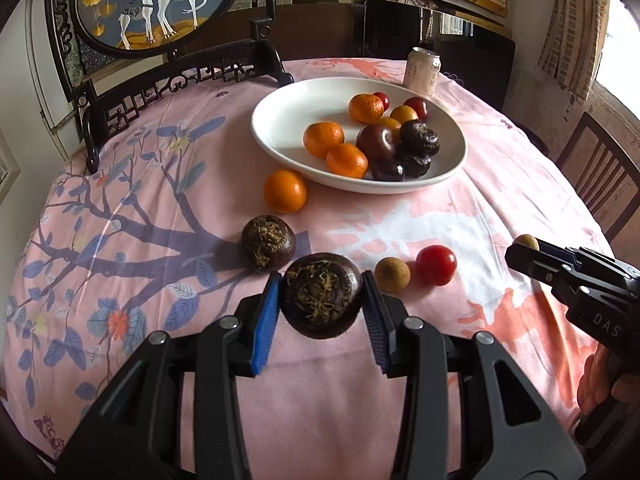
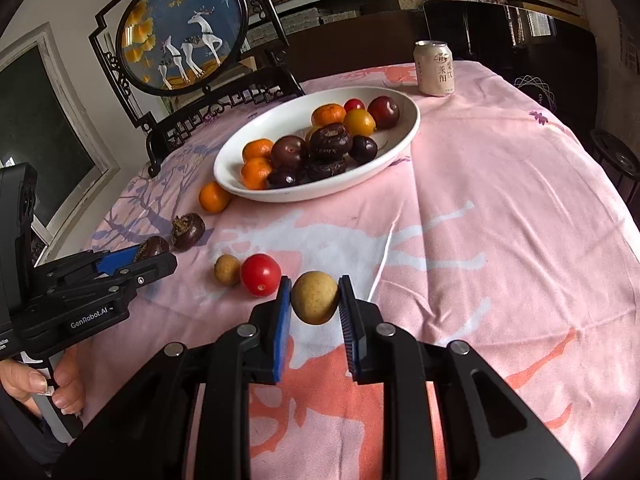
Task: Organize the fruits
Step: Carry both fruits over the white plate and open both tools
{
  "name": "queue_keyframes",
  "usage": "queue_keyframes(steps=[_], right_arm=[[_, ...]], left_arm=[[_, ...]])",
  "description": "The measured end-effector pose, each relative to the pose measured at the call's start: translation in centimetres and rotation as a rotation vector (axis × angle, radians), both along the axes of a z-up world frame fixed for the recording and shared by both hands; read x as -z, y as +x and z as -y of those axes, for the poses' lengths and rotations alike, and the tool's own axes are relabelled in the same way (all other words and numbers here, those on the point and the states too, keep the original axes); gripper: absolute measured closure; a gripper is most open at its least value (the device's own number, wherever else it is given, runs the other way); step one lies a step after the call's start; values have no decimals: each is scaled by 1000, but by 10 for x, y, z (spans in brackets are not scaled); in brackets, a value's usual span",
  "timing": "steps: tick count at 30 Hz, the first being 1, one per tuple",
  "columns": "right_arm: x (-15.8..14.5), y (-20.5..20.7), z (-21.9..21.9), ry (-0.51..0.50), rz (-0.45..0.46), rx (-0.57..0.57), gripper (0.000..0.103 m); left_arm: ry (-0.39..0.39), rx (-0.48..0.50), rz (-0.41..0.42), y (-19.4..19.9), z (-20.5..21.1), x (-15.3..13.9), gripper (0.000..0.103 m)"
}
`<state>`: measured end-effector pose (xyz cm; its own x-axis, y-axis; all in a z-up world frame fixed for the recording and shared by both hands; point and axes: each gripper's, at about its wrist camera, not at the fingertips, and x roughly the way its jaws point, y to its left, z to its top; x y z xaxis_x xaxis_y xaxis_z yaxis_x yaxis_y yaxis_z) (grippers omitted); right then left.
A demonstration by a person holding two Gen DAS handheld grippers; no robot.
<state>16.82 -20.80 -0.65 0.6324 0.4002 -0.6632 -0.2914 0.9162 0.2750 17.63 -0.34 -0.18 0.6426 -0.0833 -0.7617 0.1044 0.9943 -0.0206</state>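
Observation:
My left gripper [image 1: 322, 304] is shut on a dark brown water chestnut [image 1: 321, 296], held just above the cloth; it shows in the right wrist view [image 2: 151, 249] too. My right gripper [image 2: 315, 300] is shut on a tan longan [image 2: 315, 297], also seen in the left wrist view [image 1: 527, 242]. A white oval plate [image 1: 280, 120] holds mandarins, plums, chestnuts and cherry tomatoes. On the cloth lie a mandarin [image 1: 285, 191], a second chestnut [image 1: 267, 242], another longan [image 1: 392, 275] and a red cherry tomato [image 1: 436, 265].
A drink can [image 1: 423, 70] stands behind the plate. A round deer screen on a black carved stand [image 1: 160, 4] stands at the table's back left. A wooden chair [image 1: 604, 176] is at the right. The table has a pink printed cloth [image 1: 480, 208].

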Motion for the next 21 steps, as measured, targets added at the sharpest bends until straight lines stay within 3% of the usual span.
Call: queue_keyframes(steps=[3,9,13,21], right_arm=[[-26,1,-6,-26,72,-19,79],[-64,30,-44,-136,232,-91,79],[-58,65,-65,-167,224,-119,79],[-30,125,-76,-159,168,-124,79]], left_arm=[[-30,17,24,5,-1,-21,63],[-19,-4,107,44,6,-57,62],[-60,-52,75,94,0,-57,62],[-22,-93,2,164,3,-21,62]])
